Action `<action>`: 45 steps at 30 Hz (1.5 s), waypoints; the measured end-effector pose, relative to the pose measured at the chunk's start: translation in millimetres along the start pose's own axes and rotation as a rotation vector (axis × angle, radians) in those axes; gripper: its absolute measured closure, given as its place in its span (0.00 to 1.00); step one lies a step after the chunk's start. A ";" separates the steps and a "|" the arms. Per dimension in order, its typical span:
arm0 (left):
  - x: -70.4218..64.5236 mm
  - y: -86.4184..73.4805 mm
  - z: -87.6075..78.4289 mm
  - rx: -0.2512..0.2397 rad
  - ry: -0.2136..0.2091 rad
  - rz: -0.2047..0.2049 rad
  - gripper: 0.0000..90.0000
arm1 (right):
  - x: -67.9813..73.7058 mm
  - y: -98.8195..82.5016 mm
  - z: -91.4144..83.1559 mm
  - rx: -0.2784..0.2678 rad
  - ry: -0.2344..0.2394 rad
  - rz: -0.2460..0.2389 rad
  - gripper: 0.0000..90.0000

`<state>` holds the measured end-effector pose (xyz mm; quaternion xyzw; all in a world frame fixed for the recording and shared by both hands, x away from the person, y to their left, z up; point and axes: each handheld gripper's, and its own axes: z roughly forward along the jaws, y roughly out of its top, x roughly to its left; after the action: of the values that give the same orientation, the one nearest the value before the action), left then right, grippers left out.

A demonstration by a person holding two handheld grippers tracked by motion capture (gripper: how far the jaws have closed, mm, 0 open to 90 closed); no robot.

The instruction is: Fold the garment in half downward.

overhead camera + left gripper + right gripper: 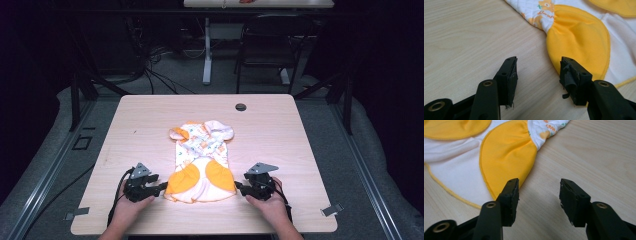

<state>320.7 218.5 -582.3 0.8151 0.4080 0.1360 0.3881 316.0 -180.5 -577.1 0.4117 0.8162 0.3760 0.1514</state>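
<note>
A small baby garment, white with an orange print and two orange flaps, lies flat in the middle of the wooden table. My left gripper is open at the garment's lower left corner, its jaws on either side of bare wood beside the orange flap. At the lower right corner my right gripper is open too, with the other orange flap just beyond its left jaw. Nothing is held in either one. In the gripper views, the left gripper and the right gripper have a wide gap between their jaws.
A dark round grommet hole sits near the table's far edge. Metal clips stick out at the near corners. Beyond the table stand a chair and a desk leg, with cables on the floor.
</note>
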 end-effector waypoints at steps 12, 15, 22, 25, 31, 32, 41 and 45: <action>-7.9 37.6 18.7 0.021 -0.037 0.042 0.75 | 15.4 38.5 11.6 0.078 0.052 -0.111 0.80; -8.6 48.2 27.1 0.033 -0.030 0.040 0.85 | 17.2 49.7 19.9 0.105 0.039 -0.140 0.86; -8.5 85.1 54.0 0.085 0.005 0.074 0.99 | 13.0 93.9 49.6 0.169 0.007 -0.129 0.99; -5.3 90.2 61.3 0.106 0.010 0.063 1.00 | 9.9 100.9 58.2 0.187 -0.004 -0.116 1.00; 0.4 91.2 75.5 0.159 0.020 0.043 1.00 | 4.5 108.5 78.0 0.273 -0.015 -0.082 1.00; 0.7 90.4 76.1 0.167 0.021 0.047 1.00 | 4.5 106.2 80.2 0.275 -0.008 -0.073 1.00; 1.0 81.6 70.8 0.173 -0.014 0.062 1.00 | 2.1 94.4 74.9 0.315 0.025 -0.084 0.99; -3.7 77.5 65.7 0.183 -0.029 0.095 1.00 | 5.0 88.6 68.1 0.325 0.041 -0.119 0.99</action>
<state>397.1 153.0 -567.8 0.8674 0.3741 0.1045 0.3110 400.3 -109.7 -557.1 0.3739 0.8921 0.2379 0.0881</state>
